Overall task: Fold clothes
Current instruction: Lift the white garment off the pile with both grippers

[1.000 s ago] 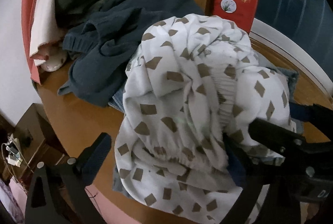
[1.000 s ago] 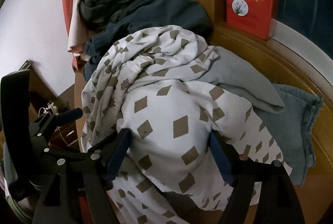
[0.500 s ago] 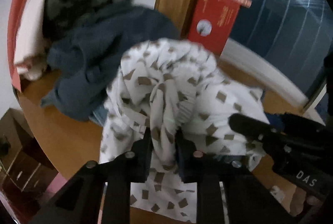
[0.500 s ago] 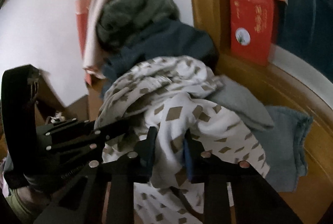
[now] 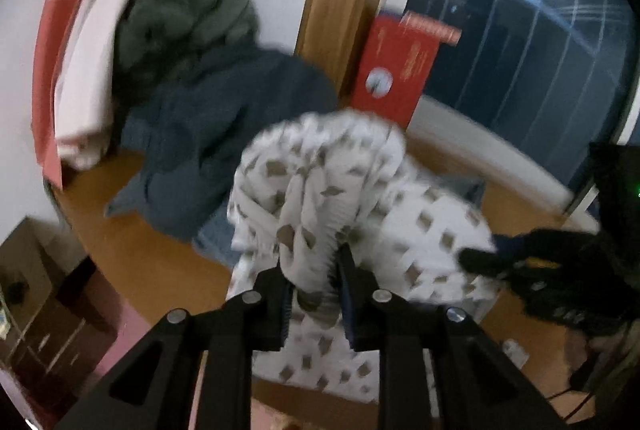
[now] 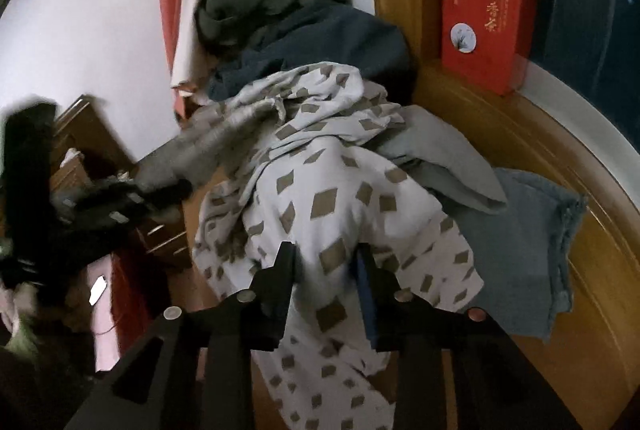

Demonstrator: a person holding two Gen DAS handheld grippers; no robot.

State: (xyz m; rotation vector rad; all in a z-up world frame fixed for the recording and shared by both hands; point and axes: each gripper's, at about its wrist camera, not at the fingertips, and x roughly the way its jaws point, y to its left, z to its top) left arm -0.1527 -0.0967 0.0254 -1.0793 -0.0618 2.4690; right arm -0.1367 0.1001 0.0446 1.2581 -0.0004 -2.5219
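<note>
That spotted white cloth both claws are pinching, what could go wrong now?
The patterned garment lies over a grey garment and a denim piece, so lifting may drag them along. The left gripper holds only a bunched fold, which might slip. The red box standing close behind could get knocked.

Home, clothes pile [image 6: 304,42], wooden table [image 6: 540,134]

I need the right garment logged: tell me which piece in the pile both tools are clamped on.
The white patterned garment, printed with brown diamonds. The left tool and right tool pinch it; the others are plain-coloured.
</note>
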